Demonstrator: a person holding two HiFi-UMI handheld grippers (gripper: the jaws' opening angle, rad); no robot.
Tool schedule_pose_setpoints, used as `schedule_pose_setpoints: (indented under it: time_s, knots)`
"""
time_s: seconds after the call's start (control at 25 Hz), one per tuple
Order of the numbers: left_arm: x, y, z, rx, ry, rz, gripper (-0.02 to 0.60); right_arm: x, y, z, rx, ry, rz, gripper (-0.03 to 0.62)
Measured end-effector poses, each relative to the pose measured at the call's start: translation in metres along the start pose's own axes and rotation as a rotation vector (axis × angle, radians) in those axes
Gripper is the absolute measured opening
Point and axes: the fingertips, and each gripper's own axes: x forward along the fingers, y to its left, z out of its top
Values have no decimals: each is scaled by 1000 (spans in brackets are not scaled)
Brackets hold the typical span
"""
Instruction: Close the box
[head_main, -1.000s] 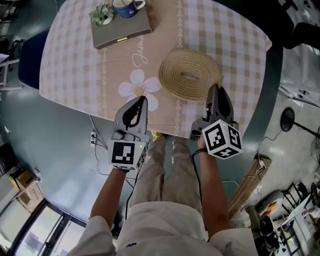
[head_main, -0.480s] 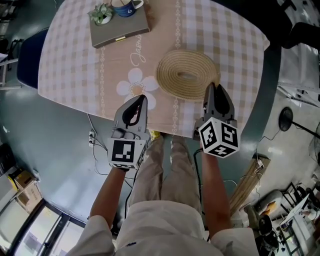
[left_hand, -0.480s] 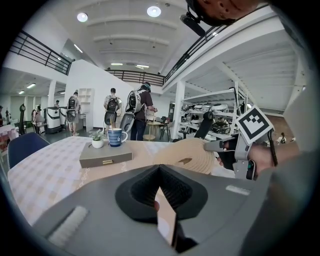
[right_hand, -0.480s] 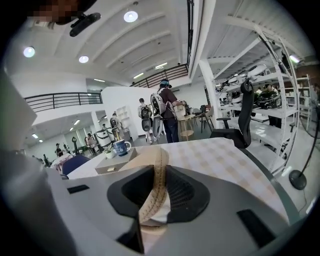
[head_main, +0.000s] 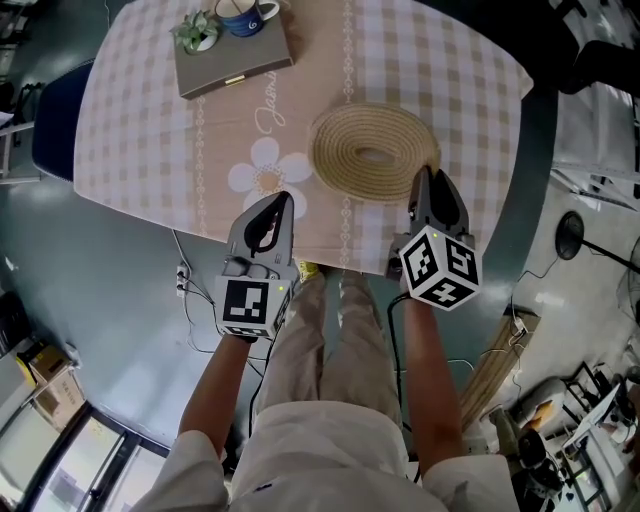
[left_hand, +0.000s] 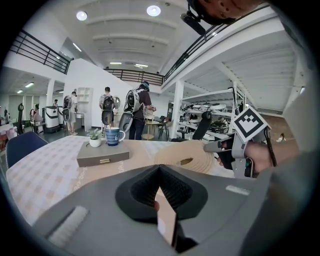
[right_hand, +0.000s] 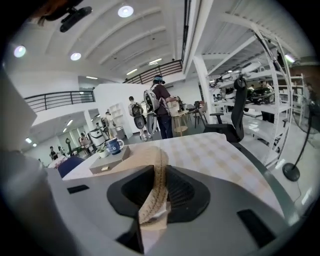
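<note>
A flat grey box (head_main: 233, 60) with a small gold clasp lies at the table's far left, its lid down. A blue cup (head_main: 243, 15) and a little potted plant (head_main: 197, 32) stand on top of it. My right gripper (head_main: 424, 175) is shut on the near right rim of a round woven mat (head_main: 372, 150); in the right gripper view the mat's edge (right_hand: 159, 165) runs between the jaws. My left gripper (head_main: 280, 197) hovers shut over the table's near edge, holding nothing. The box (left_hand: 102, 156) sits far ahead of both grippers.
The checked tablecloth (head_main: 140, 130) has a beige flowered runner down its middle. A blue chair (head_main: 55, 110) stands at the table's left. A black office chair (right_hand: 235, 120) is off to the right. Several people with backpacks (left_hand: 137, 107) stand in the background.
The right gripper has rolled a little about its own axis while keeping hold of the mat's rim. The left gripper has stayed where it was.
</note>
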Motion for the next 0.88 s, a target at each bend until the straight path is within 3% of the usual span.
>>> schedule_pose_setpoints:
  time_s: [0.28, 0.68, 0.88]
  knots:
    - [1, -4, 0, 5, 6, -11, 2, 1, -6, -4, 118, -27, -55, 80]
    - [7, -7, -6, 5, 13, -29, 2, 7, -9, -10, 76, -21, -78, 80]
    - [26, -17, -31, 7, 42, -66, 2, 7, -10, -12, 54, -22, -82, 81]
